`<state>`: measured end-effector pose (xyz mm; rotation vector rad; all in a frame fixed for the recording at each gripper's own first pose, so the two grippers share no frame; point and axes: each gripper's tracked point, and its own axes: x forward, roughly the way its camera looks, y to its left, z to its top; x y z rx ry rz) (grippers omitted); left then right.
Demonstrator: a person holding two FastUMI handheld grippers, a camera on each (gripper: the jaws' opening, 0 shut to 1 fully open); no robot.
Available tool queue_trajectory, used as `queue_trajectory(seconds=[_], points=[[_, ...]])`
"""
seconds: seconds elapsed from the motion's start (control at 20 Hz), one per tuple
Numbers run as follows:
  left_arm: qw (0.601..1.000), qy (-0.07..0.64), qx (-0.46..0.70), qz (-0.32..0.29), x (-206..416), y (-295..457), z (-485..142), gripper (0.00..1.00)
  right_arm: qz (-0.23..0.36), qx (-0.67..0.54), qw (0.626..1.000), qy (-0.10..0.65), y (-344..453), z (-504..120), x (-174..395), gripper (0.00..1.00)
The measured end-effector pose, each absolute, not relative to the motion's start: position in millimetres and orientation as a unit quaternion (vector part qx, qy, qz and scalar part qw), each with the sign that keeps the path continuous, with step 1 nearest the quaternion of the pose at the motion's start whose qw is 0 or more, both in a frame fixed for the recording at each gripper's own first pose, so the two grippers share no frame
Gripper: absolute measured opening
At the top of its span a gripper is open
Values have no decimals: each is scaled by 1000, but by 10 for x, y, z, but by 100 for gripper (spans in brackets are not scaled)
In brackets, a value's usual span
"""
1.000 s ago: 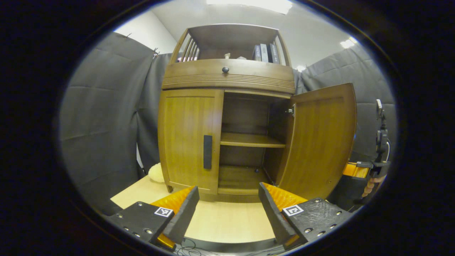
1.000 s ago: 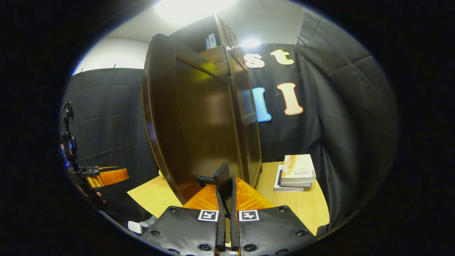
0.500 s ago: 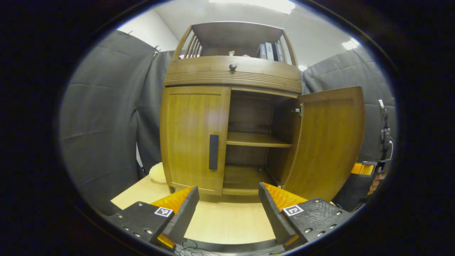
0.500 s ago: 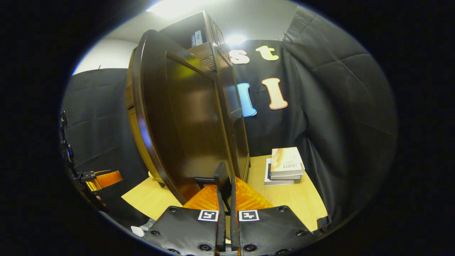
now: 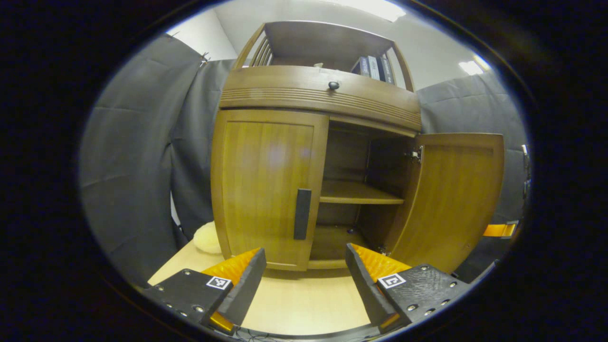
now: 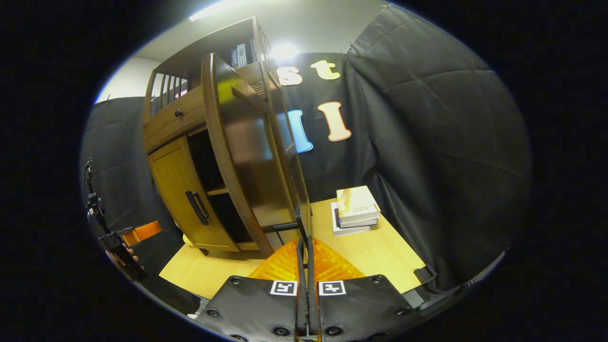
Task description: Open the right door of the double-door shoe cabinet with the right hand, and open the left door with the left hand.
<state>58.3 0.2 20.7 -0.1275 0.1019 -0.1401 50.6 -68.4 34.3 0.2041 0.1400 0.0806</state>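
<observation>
Left gripper view. At the bottom middle: left gripper (image 5: 305, 266), fingers wide apart, holding nothing, low over the pale worktop (image 5: 304, 299). In the middle of the frame: shoe cabinet (image 5: 318, 99). Left door (image 5: 266, 180) shut flat, with its dark handle (image 5: 302, 213) standing up just above the gap between the fingers. Right door (image 5: 451, 199) swung out at the right of the frame, with a bare shelf (image 5: 356, 192) inside. At the lower left, beside the cabinet: something pale and fluffy (image 5: 206, 237).

Right gripper view. At the bottom middle: right gripper (image 6: 304, 247), fingers squeezed close together, clamped, by the look of it, on the thin right door handle (image 6: 280, 227). Right door seen edge-on, up the middle of the frame. To the right, on the worktop: stack of books (image 6: 356, 209).

Probably next: reach for the left door handle.

Things to watch:
- Might miss the thin handle and bump the door if aimed a bit to one side.
- Might slip off if closed on just the edge.
- Might swing the right door into the books if pushed too far.
</observation>
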Motion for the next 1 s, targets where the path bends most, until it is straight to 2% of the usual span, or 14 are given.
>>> queue_trajectory(seconds=[0.05,0.2,0.3,0.5,0.55,0.65,0.7,0.75,0.8,0.9,0.95,1.0], points=[[994,46,-63,-74,624,15,212,97,23,101,992,66,-686,359,376,2],[993,41,-68,-90,675,16,240,97,-4,84,994,72,-466,312,44,2],[992,33,-73,-99,728,8,253,97,1,69,995,69,-183,344,-33,0],[990,30,-77,-114,773,9,264,97,24,56,997,42,364,584,115,2],[989,30,-78,-121,757,2,259,97,29,61,997,32,496,660,170,0],[988,27,-77,-132,763,-10,271,96,36,67,997,15,754,772,309,3],[988,22,-73,-135,776,-9,285,96,45,67,997,8,854,797,363,0],[988,18,-70,-136,782,-1,293,96,52,63,997,5,937,819,379,8],[988,15,-66,-136,800,4,304,96,52,58,997,2,965,842,429,11],[988,11,-65,-139,817,26,314,96,52,53,997,-3,1029,894,519,31],[988,11,-67,-141,812,19,313,96,48,51,998,-5,1042,911,585,31],[987,11,-70,-141,823,13,323,96,46,51,998,-8,1057,920,635,36]])
